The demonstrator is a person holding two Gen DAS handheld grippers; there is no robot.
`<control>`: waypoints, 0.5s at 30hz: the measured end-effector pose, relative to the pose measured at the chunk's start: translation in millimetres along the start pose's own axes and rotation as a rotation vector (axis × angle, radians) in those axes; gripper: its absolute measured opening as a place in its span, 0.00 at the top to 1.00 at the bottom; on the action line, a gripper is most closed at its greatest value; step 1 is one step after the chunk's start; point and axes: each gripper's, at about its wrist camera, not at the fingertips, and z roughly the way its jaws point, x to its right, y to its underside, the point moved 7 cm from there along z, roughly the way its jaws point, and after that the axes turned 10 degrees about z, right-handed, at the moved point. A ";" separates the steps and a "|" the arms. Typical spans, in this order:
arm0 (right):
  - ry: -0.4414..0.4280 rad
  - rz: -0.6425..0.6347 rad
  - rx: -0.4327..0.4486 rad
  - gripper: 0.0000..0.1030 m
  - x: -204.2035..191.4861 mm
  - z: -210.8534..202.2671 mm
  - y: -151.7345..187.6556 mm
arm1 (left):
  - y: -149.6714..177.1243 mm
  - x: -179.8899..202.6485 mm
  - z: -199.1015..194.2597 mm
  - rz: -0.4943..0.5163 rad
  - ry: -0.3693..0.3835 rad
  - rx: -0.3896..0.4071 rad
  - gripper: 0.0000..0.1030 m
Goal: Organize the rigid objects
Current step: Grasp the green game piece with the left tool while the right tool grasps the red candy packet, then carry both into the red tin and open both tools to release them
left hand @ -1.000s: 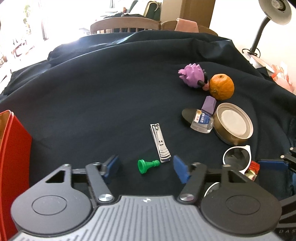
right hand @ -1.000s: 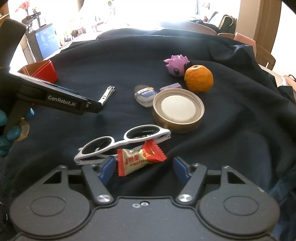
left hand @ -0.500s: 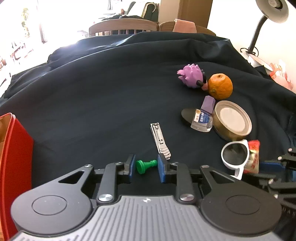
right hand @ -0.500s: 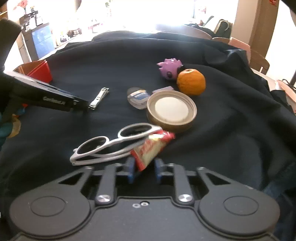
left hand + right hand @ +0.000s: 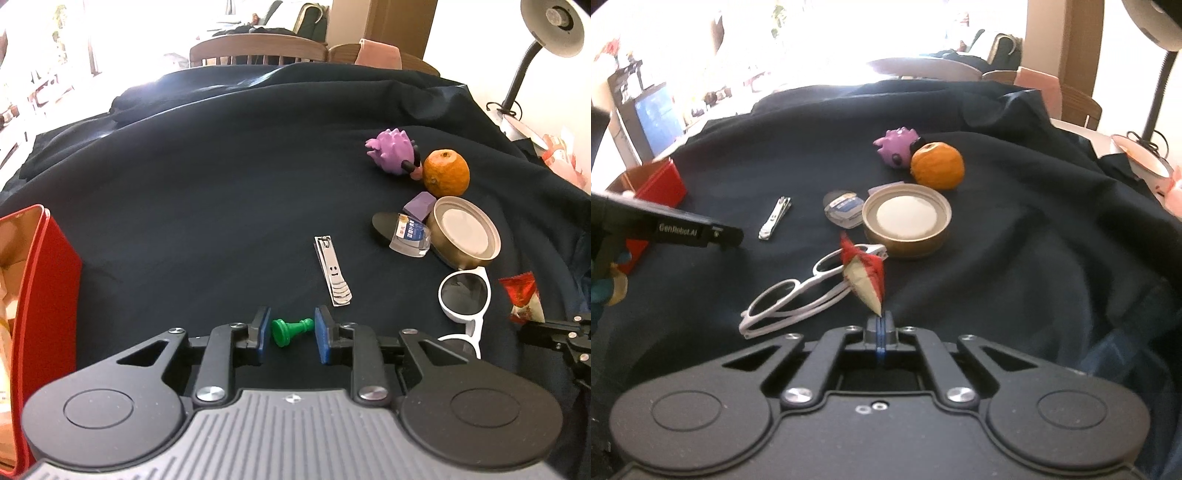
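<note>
While left gripper [image 5: 291,334] brackets green pawn [image 5: 291,329], contact unclear | right gripper [image 5: 880,332] pinches candy [image 5: 866,275]

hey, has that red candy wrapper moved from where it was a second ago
Yes. The candy lay flat in front of the white sunglasses; now the right gripper pinches its tip and it stands up off the cloth.

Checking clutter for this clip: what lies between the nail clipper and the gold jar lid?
In the left wrist view, a small clear case with a blue label lies between the nail clipper and the gold jar lid, touching the lid.
</note>
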 end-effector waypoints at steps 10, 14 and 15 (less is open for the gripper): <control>-0.033 0.054 0.058 1.00 -14.7 -32.9 -7.7 | 2.3 -5.4 -26.5 -0.034 0.031 0.015 0.76; -0.044 0.057 0.082 1.00 -25.8 -44.0 -12.3 | 3.1 -10.4 -41.9 -0.051 0.044 0.032 0.76; -0.047 0.057 0.087 1.00 -29.0 -46.6 -13.3 | 3.2 -12.3 -46.6 -0.056 0.047 0.036 0.76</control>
